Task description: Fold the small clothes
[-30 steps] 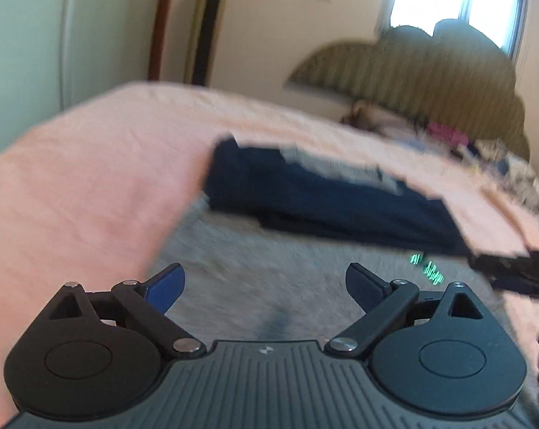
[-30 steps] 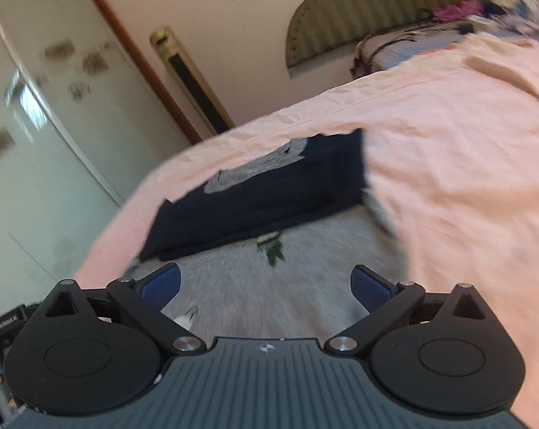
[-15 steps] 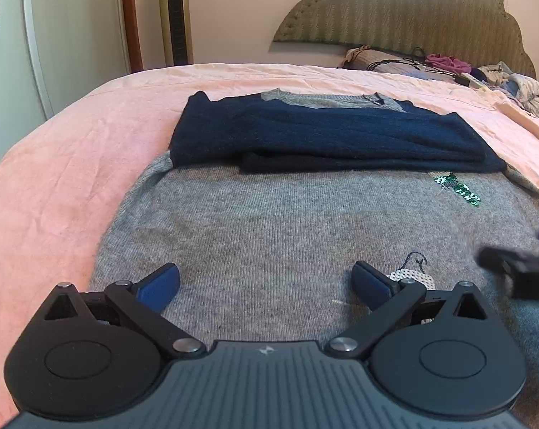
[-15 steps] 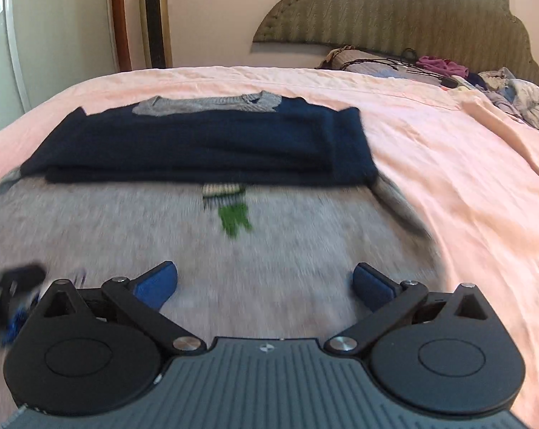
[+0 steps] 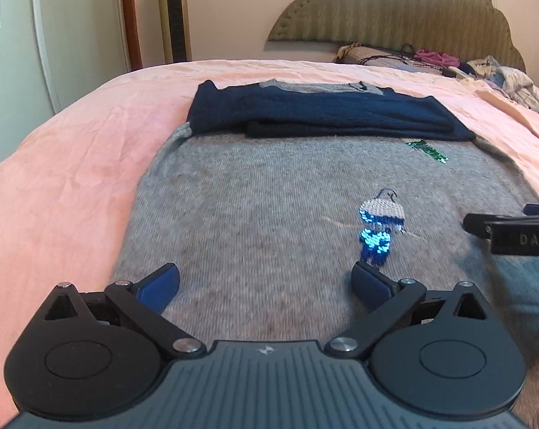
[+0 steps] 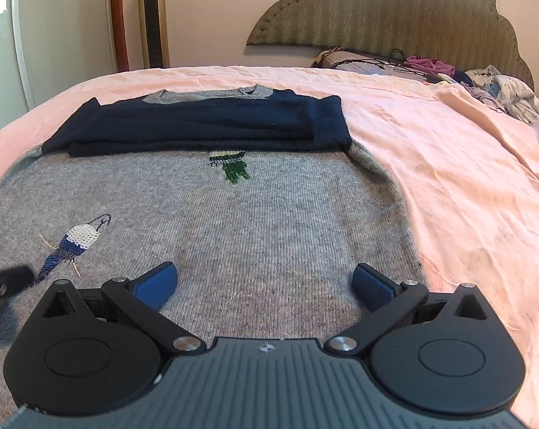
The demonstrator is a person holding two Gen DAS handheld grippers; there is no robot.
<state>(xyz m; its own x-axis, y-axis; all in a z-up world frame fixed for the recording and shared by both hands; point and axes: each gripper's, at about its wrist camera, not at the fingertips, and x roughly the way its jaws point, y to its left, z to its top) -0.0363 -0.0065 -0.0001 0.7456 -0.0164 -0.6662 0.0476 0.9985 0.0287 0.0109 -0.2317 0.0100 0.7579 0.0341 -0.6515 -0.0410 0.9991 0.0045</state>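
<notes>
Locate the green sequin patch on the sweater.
The green sequin patch sits on the grey sweater just below the folded navy sleeves, centre in the right wrist view, upper right in the left.

A bed (image 6: 448, 178) is being covered by a pink sheet (image 5: 73, 186). At frame centre a grey sweater (image 6: 269, 214) is being carried flat on it; a clothes heap (image 6: 501, 89) is being held upper right.
</notes>
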